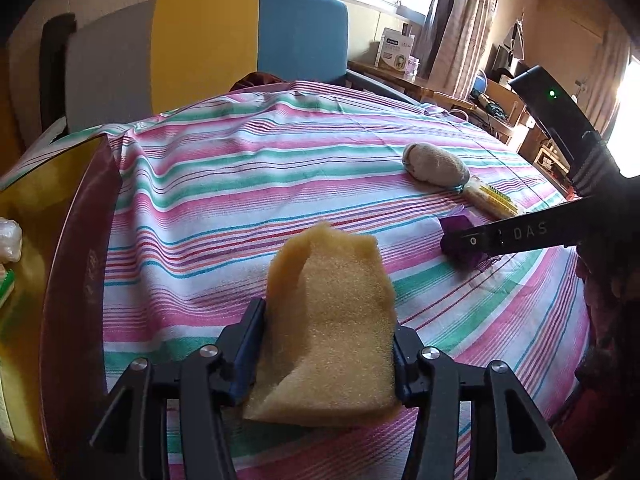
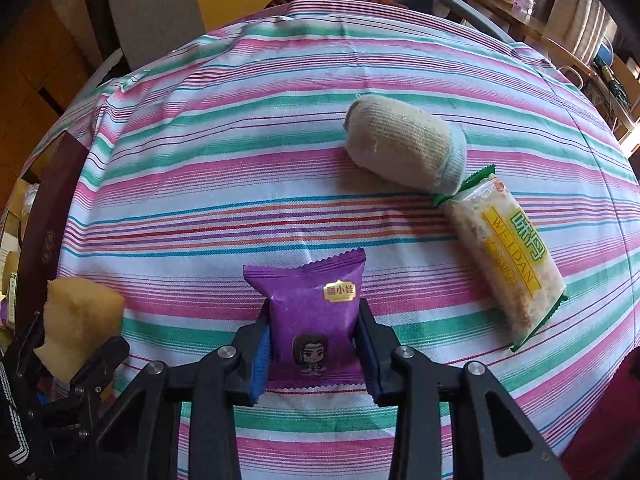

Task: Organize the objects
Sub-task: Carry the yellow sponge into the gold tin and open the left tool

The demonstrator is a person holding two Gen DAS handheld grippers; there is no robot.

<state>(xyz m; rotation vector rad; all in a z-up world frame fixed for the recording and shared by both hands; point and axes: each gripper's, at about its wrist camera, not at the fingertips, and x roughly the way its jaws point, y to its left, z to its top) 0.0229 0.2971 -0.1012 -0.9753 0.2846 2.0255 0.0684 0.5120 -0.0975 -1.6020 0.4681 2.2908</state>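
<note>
My left gripper (image 1: 328,336) is shut on a yellow sponge (image 1: 332,320) and holds it above the striped tablecloth (image 1: 240,184). The sponge also shows in the right wrist view (image 2: 80,320) at the far left. My right gripper (image 2: 314,340) is shut on a purple snack packet (image 2: 314,316); in the left wrist view the packet (image 1: 460,240) shows at the right. A rolled beige sock (image 2: 404,144) and a yellow-green snack bar (image 2: 508,260) lie on the cloth ahead and to the right; both also show in the left wrist view, the sock (image 1: 436,166) and the bar (image 1: 492,200).
A dark red box with a gold inside (image 1: 72,260) stands at the table's left edge, with several items in it. Chairs with grey, yellow and blue backs (image 1: 208,48) stand behind the table. A cluttered desk (image 1: 480,100) is at the far right.
</note>
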